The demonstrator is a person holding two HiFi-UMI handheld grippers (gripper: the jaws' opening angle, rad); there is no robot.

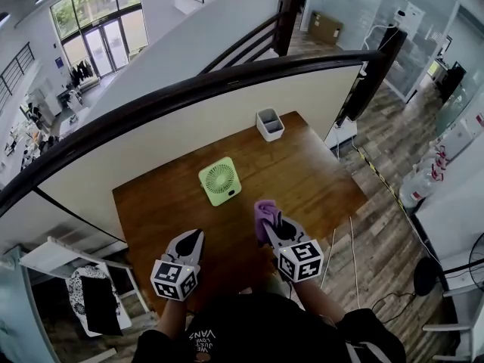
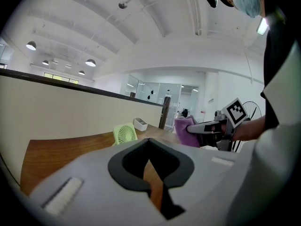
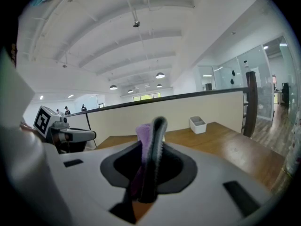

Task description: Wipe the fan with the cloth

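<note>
A small light-green fan (image 1: pixel 220 181) stands upright on the wooden table (image 1: pixel 318 180), near its middle; the left gripper view shows the fan (image 2: pixel 124 133) ahead. My right gripper (image 1: pixel 268 221) hovers just right of and nearer than the fan, shut on a purple cloth (image 1: pixel 264 212). In the right gripper view the cloth (image 3: pixel 143 138) sticks up, pinched between the jaws. My left gripper (image 1: pixel 192 242) is lower left, over the table's near part, shut with nothing in it. From the left gripper view the right gripper (image 2: pixel 200 129) and the cloth (image 2: pixel 184 132) appear at the right.
A white two-compartment box (image 1: pixel 270 124) sits at the table's far edge. A dark handrail (image 1: pixel 227 78) on a cream wall runs behind the table. Wooden floor lies off the table's right edge.
</note>
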